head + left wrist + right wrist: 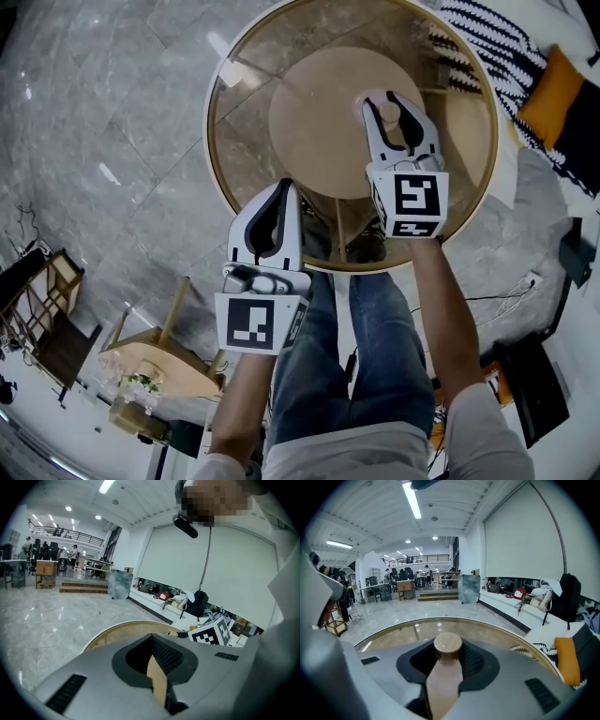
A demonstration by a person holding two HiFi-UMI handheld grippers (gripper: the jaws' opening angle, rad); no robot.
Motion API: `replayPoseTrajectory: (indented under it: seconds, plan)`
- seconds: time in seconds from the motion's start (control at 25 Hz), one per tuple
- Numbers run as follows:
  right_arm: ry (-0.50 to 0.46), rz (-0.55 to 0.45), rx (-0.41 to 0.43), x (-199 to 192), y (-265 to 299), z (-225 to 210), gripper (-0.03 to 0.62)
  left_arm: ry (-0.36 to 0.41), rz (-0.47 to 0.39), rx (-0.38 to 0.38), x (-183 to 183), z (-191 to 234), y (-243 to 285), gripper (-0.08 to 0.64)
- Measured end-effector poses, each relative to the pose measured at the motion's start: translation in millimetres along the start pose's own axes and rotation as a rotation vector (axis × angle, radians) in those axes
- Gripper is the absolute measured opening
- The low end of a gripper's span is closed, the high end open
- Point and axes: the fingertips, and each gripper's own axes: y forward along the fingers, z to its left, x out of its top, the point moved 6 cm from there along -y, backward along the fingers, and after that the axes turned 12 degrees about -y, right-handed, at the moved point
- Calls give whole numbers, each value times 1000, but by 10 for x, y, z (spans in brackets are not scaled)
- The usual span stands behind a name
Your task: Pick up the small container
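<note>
I am holding the right gripper [386,101] over the middle of the round glass counter [246,82], its jaws pinching the small container [448,645] by its sides, the wooden lid poking up between them. I cannot tell whether the container is resting on the glass or hanging clear of it. The left gripper [281,187] is hovering at the counter's near edge, jaws pressed together and carrying nothing.

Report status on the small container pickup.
Left gripper shut, empty. Right gripper shut on small container, over round table. Nothing in the way.
</note>
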Motion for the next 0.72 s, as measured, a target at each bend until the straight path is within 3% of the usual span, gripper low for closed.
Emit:
replayPoseTrajectory:
  seconds: [0.72]
  plan:
    - [8, -9, 47, 98, -360, -19, 133, 22, -26, 15, 44, -212, -221, 15]
